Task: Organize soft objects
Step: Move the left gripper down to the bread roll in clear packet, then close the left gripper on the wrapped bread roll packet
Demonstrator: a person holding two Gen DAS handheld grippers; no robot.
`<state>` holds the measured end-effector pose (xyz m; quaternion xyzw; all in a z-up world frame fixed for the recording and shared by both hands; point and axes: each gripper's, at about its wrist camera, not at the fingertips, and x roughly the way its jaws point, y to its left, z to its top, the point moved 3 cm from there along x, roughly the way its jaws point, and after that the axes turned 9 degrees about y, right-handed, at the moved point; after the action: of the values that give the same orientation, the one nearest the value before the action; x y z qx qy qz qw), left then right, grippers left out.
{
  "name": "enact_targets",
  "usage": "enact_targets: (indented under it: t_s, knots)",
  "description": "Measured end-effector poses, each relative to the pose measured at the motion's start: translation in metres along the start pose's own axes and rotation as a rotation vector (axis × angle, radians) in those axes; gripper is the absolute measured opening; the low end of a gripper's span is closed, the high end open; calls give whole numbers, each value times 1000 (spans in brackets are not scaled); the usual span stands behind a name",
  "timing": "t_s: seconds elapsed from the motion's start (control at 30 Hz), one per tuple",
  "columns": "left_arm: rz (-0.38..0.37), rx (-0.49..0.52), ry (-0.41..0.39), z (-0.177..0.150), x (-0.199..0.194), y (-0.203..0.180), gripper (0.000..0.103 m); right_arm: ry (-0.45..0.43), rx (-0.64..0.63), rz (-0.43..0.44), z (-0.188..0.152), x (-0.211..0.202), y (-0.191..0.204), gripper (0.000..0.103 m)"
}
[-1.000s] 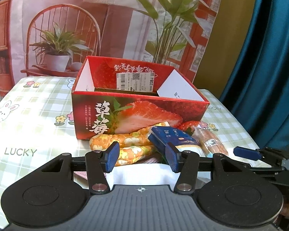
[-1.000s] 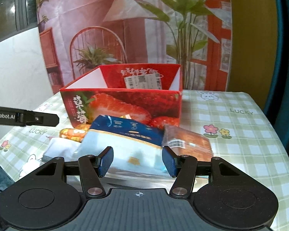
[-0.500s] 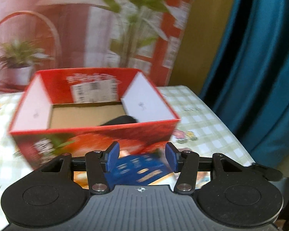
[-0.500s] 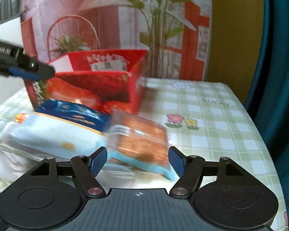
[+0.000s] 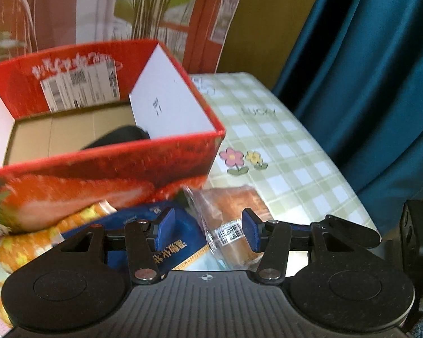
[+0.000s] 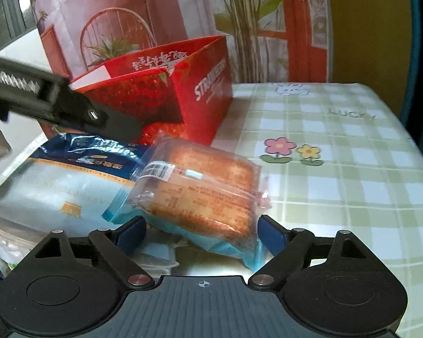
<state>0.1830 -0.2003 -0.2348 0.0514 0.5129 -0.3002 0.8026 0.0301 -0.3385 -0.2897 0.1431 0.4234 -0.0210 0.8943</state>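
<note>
Right gripper point(image 6: 201, 232): jaws just widening, apart, flanking wrapped bread loaf point(image 6: 208, 188) without pressing.
Left gripper point(image 5: 206, 229): pads apart, empty, above the snack packets.
Bread loaf: on checked tablecloth point(image 6: 338, 174), beside blue bag point(image 6: 70, 180).
Strawberry box point(image 5: 104, 129): open-topped, just behind packets.

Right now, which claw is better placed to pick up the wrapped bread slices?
The right claw. Its jaws have just been opening and now stand wide on either side of the bread packet, not yet pressing. The left claw hangs over the blue bag and the packet's edge.
</note>
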Motion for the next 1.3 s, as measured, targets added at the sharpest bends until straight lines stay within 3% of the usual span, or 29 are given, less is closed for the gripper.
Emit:
enact_targets:
  t_s: [0.13,0.33,0.43,0.6,1.07,1.3]
  knots:
    - [-3,1,23,2,12,4,54,-5,-21,8,0,4,6,83]
    - [-11,7,42,2,24,2,55,-7,-55,37,4,1,15,67]
    - [-15,-3,32,0,20,5,54,-8,-80,17,7,-1,23,66]
    - [-20,-15,-23,-9,-1,13,49,-30,-75,62,10,-13,31,61]
    - [-68,-209,-152,-55,-65,71,49,-61,-220,140,29,-31,104,61]
    - [-89,-268,-181,-71,-75,92,49,-21,-292,106,29,-22,137,61]
